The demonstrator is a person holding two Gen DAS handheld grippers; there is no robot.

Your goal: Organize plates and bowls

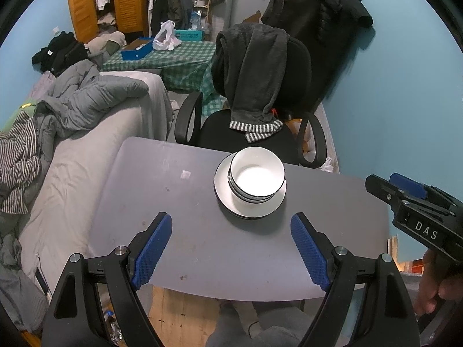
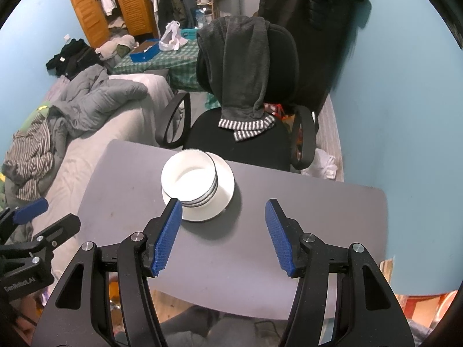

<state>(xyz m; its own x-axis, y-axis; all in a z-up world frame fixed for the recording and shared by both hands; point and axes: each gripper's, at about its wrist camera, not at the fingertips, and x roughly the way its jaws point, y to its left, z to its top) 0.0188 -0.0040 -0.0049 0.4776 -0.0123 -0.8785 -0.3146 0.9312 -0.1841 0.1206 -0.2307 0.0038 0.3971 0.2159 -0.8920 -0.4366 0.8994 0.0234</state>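
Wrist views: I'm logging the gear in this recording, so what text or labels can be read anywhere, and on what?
"DAS" stands in white letters on the body of the right gripper, seen in the left wrist view.
"GenRobot.AI" stands on the body of the left gripper, seen in the right wrist view; its first letters are dim.
Print on the teal box on the checked table is too small to read.

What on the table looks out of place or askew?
Nothing stands out. The bowls are nested upright on the plates, a little off the plates' middle, on the grey table. Nothing looks spilled or broken.
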